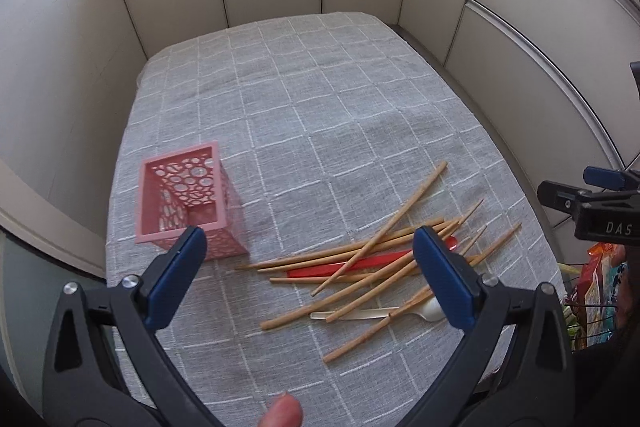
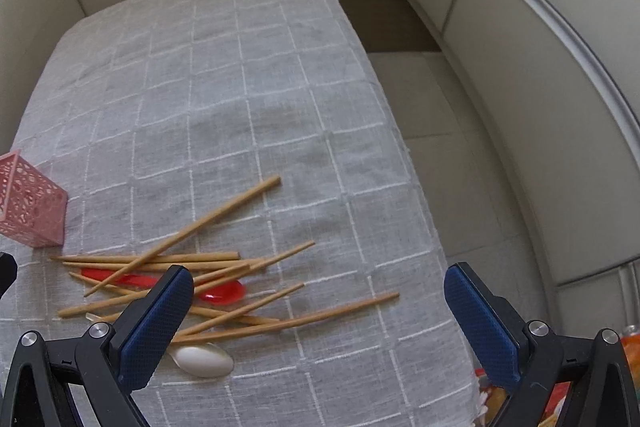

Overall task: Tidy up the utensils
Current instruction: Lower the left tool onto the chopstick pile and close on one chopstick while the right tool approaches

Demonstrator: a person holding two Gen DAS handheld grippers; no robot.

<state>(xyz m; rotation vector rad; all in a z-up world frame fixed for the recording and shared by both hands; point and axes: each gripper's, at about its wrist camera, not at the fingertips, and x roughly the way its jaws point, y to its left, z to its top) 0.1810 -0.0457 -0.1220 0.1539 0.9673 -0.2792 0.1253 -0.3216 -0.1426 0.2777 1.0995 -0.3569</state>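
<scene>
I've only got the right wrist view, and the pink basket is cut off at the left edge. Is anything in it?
Observer: No. The left wrist view shows the whole pink basket standing upright with nothing inside.
Operator: What is the left gripper doing?
Observer: The left gripper is open and empty. The basket shows by its left finger and the chopsticks by its right.
Operator: My own finger hides the white spoon's handle. Which way does it point?
Observer: The white spoon has its handle pointing toward the basket side, with chopsticks lying across it.
</scene>
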